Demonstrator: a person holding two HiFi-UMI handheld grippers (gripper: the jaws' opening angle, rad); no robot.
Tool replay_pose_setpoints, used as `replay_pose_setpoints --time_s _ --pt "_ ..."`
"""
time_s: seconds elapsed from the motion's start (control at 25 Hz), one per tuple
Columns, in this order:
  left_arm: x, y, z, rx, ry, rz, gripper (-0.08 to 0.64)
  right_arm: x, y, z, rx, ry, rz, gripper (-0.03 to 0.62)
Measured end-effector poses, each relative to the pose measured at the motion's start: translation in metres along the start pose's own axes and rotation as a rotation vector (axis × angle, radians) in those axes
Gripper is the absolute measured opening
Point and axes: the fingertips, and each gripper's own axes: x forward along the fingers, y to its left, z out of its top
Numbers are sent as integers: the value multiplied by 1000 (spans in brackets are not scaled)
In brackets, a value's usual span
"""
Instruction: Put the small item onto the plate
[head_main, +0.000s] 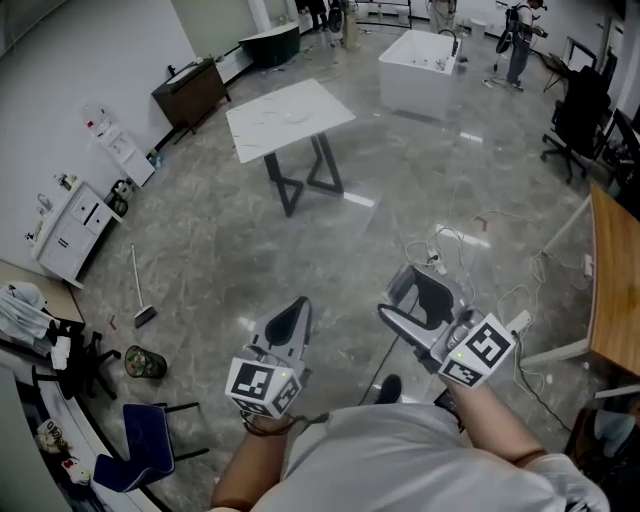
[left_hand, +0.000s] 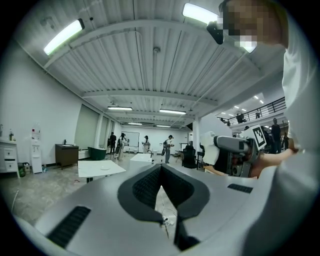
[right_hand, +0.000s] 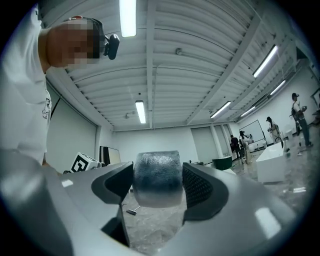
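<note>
The small item (right_hand: 157, 179) is a grey, cloudy block, and my right gripper (right_hand: 157, 172) is shut on it, with a dark pad against each side. In the head view that right gripper (head_main: 405, 295) is held at waist height over the grey floor. My left gripper (head_main: 297, 308) hangs beside it to the left. Its jaws meet tip to tip with nothing between them, as the left gripper view (left_hand: 161, 170) shows. A small pale round thing (left_hand: 104, 167), perhaps the plate, lies on a white table (left_hand: 100, 169) some way ahead.
The white table (head_main: 290, 115) stands on dark legs mid-floor. Behind it are a white tub (head_main: 420, 60) and several people. Cables (head_main: 450, 245) trail on the floor ahead right. A wooden tabletop (head_main: 610, 290) edges the right. A blue chair (head_main: 145, 440) and a white cabinet (head_main: 75, 230) stand left.
</note>
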Motion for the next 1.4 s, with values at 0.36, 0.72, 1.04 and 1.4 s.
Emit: replay_pose_setpoints --time_s 0.36,0.72,1.04,1.4 --pt "98 27 -2 -34 23 57 8 24 -121 14 8 -3 20 296" --pt "201 106 -7 -58 14 47 8 99 -212 -2 16 23 8 296" --pt "312 247 23 -67 -3 7 8 242 -306 1 -12 29 -27 296" --pt "407 395 64 -25 -19 -34 8 390 -390 -4 -33 25 -62 296"
